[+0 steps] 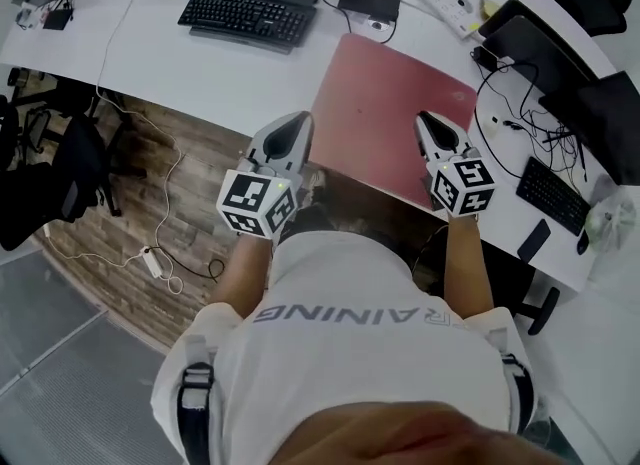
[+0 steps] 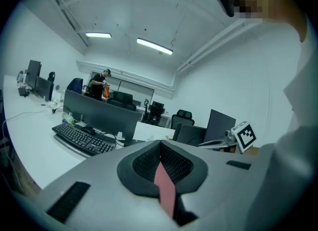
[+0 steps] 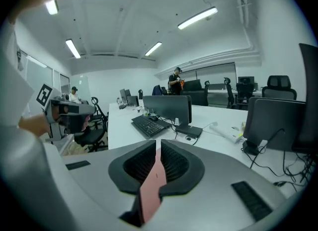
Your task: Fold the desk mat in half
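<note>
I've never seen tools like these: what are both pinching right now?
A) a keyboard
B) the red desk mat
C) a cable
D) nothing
B: the left tool and right tool each have a strip of the red desk mat clamped between closed jaws.

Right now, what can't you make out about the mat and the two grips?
- Head view: the left gripper and right gripper cover the mat's near edge; how much each has bitten is hidden.
- Gripper views: only a thin red strip shows between the jaws; each gripper's body hides the rest.
- Head view: whether the near edge is off the desk cannot be told.
</note>
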The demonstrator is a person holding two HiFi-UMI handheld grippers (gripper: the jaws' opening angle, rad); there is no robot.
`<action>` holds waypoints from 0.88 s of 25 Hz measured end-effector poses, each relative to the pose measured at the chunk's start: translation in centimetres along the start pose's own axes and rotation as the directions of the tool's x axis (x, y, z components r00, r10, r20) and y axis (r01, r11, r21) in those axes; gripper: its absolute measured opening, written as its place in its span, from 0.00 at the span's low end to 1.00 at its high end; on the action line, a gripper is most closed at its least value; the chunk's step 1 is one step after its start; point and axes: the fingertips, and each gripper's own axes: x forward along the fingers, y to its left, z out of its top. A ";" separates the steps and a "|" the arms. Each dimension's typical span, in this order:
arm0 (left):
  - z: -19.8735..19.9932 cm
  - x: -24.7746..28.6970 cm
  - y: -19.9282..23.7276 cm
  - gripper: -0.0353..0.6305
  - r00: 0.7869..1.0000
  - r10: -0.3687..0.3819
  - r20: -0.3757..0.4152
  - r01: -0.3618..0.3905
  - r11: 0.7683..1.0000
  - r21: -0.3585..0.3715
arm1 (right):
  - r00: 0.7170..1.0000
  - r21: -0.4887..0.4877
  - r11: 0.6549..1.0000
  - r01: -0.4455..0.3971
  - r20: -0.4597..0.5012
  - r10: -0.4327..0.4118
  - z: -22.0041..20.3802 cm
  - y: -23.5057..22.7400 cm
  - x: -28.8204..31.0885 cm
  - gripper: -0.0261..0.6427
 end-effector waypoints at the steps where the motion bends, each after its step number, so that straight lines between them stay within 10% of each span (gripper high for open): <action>1: 0.0 0.6 1.2 0.09 1.000 -0.001 -0.005 0.001 1.000 -0.015 | 1.000 -0.017 1.000 -0.003 -0.029 0.003 0.1 -0.1 1.7 0.08; 13: -3.6 4.3 13.8 0.09 0.995 0.041 -0.090 -0.052 0.991 -0.121 | 0.925 -0.315 0.932 -0.181 -0.376 0.053 -0.5 -5.1 24.1 0.19; 22: -4.9 7.2 18.7 0.09 0.995 0.034 -0.090 -0.049 0.983 -0.176 | 0.671 -0.260 0.856 -0.446 -0.730 0.128 -6.3 -8.0 36.6 0.22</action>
